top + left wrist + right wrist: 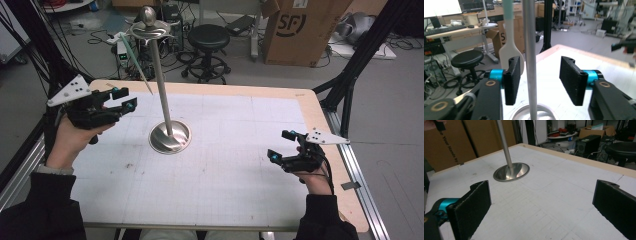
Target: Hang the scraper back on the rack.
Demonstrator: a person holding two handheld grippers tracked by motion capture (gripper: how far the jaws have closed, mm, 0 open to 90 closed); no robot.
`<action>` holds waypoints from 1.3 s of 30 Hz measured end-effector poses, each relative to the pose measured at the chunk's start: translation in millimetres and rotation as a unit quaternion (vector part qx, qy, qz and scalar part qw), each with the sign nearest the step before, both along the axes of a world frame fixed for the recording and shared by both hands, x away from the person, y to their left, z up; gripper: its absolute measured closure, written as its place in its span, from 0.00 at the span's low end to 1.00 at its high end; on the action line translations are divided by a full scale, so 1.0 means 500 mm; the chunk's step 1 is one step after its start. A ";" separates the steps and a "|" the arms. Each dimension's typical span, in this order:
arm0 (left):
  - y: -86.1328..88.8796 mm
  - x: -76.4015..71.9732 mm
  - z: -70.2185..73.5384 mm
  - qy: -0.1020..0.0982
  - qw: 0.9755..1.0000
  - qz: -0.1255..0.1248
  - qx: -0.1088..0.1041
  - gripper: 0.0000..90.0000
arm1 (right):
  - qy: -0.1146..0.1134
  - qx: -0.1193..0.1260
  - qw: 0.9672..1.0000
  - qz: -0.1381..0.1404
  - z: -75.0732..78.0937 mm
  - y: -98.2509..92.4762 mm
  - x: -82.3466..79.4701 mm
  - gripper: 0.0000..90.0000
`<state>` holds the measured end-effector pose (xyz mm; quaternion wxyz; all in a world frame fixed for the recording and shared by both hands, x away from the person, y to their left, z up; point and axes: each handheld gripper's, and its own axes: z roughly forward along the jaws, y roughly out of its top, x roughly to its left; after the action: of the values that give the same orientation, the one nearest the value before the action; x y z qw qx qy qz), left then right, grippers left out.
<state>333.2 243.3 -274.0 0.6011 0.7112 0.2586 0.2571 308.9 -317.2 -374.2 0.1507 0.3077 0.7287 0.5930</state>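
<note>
Spatula (136,64) comes first on the left: a pale blade with a green handle that hangs from the top ring of the metal stand (165,95), slanting down toward the left gripper's side of the pole. In the left gripper view the spatula (510,51) blade sits just beyond that gripper's near pad, beside the pole (530,62), which rises between the two pads.

The left gripper (125,98) is raised to the left of the stand, jaws wide apart and holding nothing. It points toward the pole and the hanging blade but touches neither, as far as the views show.

The stand's round base (170,137) rests on the white table (240,170), near its middle.

The right gripper (282,145) hovers low, well to the right of the stand, its jaws also wide and empty. In its own view the stand base (511,172) lies ahead, well apart from the pads.

By my reading the work is barely begun: the spatula is still on the stand, ungrasped. What seems left is closing the left jaws on the blade or handle, lifting it off the ring, and setting it down.
</note>
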 end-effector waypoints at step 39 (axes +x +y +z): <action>-0.044 -0.025 -0.225 0.046 0.998 -0.033 -0.014 0.07 | -0.020 0.007 1.000 -0.009 -0.009 -0.010 -0.019 0.01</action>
<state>320.4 221.5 -386.5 0.6066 0.7217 0.2664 0.2004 299.2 -322.1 -378.8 0.1686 0.3035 0.7187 0.6024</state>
